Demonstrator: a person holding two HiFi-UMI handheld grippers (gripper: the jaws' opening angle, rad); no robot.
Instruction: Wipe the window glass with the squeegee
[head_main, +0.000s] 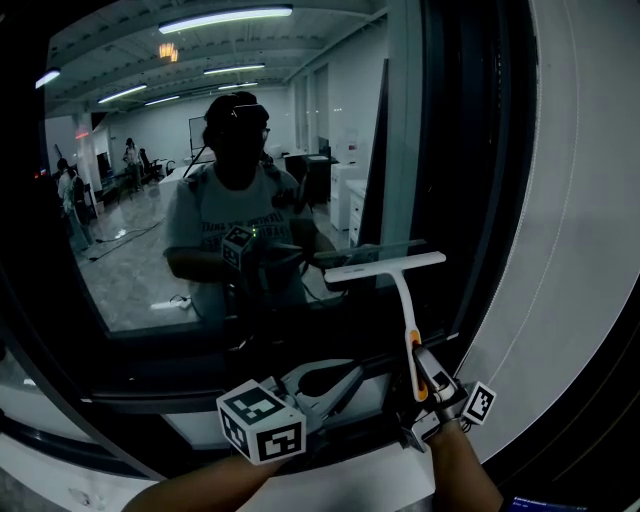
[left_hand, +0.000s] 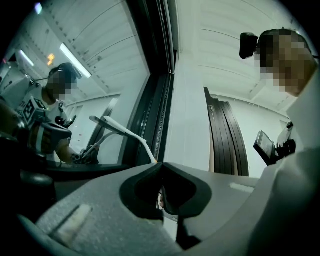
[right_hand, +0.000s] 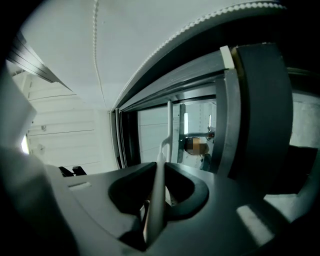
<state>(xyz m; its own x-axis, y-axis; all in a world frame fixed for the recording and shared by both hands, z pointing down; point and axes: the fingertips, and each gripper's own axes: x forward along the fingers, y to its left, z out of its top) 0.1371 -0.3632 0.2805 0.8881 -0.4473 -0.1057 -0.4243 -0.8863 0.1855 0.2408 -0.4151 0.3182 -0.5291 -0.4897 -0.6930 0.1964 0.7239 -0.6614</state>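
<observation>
White squeegee (head_main: 385, 266) was at the glass (head_main: 140, 230), in the low right part of the pane. Blade lay across, slightly tilted, right end higher. Its reflection sat right behind it, so the blade edge looked to be on the glass. Handle ran down from mid-blade, with an orange band near the lower end, into the right gripper (head_main: 428, 392).

Right gripper view: fingers (right_hand: 125, 192) were clamped on the handle, which ran up between them toward the pane.

Left gripper (head_main: 345, 378) was low, in front of the dark frame (head_main: 470, 150), left of the handle and not touching it. Left gripper view: fingers (left_hand: 145, 192) were together with nothing between them. Squeegee (left_hand: 127, 134) showed up and to the left, by the glass.

Marker cube (head_main: 262, 422) faced the head camera. Glass reflected the person (head_main: 235, 220) holding both grippers, plus ceiling lights (head_main: 225, 17). White sill (head_main: 340, 485) ran under the grippers. Bead cord (head_main: 560, 250) hung on the white surface right of the frame.
</observation>
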